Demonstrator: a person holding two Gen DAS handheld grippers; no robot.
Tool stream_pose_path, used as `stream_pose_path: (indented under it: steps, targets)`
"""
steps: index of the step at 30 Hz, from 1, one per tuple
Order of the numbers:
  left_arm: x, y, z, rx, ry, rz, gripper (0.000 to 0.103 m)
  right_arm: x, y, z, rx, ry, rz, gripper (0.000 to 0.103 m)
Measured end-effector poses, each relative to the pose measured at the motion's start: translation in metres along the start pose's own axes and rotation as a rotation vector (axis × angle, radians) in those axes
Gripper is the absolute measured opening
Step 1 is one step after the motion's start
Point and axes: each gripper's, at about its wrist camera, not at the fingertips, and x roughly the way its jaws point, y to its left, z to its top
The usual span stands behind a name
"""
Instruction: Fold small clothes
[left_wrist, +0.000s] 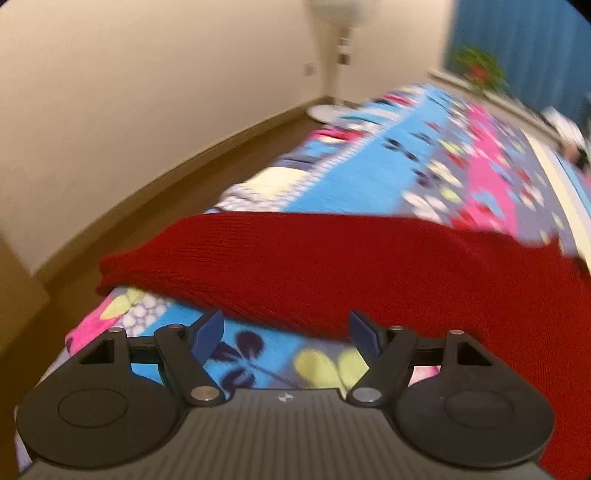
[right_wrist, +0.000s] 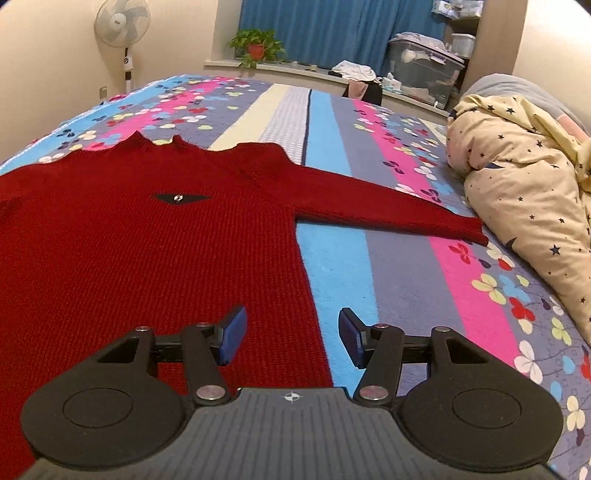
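Red knit sweater (right_wrist: 140, 236) lies flat on the flower-print bedspread (right_wrist: 424, 258), front up, collar toward the far end of the bed, one sleeve (right_wrist: 388, 206) stretched out sideways toward the star-print duvet (right_wrist: 524, 184) bunched at the bed's edge. Your right gripper (right_wrist: 291, 338) hangs over the sweater's side edge near the hem, jaws apart, nothing between them. Your left gripper (left_wrist: 286, 334) sits low by the bed's edge, jaws wide apart and empty, bedspread beneath them, the sweater's other sleeve (left_wrist: 155, 266) just ahead. The left view is blurred. Pedestal fan (right_wrist: 123, 37) and potted plant (right_wrist: 256, 46) stand beyond the bed.
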Motion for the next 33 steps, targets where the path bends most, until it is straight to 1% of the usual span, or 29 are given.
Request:
stream_pose_path:
  steps: [5,8,13,18,20,21,23,24,25,27,30,31,33]
  targets:
    - [0.033,0.037,0.016,-0.215,0.043,0.048,0.079,0.008,0.005,0.0,-0.03,0.015,-0.001,0.057]
    - [0.049,0.047,0.018,-0.275,0.072,0.063,0.079,0.012,0.004,0.002,-0.023,0.02,-0.006,0.057]
    - [0.067,0.047,0.018,-0.296,0.101,0.095,0.079,0.02,0.003,0.004,-0.015,0.03,-0.006,0.057]
    - [0.075,0.037,0.017,-0.269,0.082,0.132,0.079,0.027,0.006,0.004,-0.043,0.04,-0.001,0.057]
    - [0.077,0.035,0.018,-0.26,0.076,0.147,0.077,0.03,0.007,0.005,-0.045,0.048,0.001,0.057]
    - [0.077,0.033,0.018,-0.254,0.069,0.154,0.073,0.032,0.007,0.005,-0.049,0.052,0.001,0.057]
    - [0.075,0.03,0.019,-0.237,0.041,0.159,0.054,0.034,0.009,0.005,-0.057,0.059,0.0,0.057]
    - [0.074,0.029,0.018,-0.227,0.022,0.162,0.038,0.036,0.009,0.005,-0.06,0.063,-0.001,0.057]
    - [0.072,0.028,0.019,-0.217,0.008,0.165,0.03,0.037,0.009,0.005,-0.061,0.065,-0.002,0.057]
    - [0.07,0.026,0.019,-0.201,-0.016,0.172,0.023,0.039,0.01,0.006,-0.064,0.068,-0.004,0.057]
    - [0.056,0.015,0.023,-0.161,-0.08,0.178,0.018,0.041,0.011,0.01,-0.056,0.067,-0.006,0.057]
    - [0.046,0.009,0.024,-0.139,-0.121,0.17,0.016,0.042,0.01,0.012,-0.047,0.065,-0.006,0.057]
    - [0.019,-0.012,0.027,-0.051,-0.233,0.109,0.016,0.045,0.007,0.016,-0.012,0.065,-0.003,0.057]
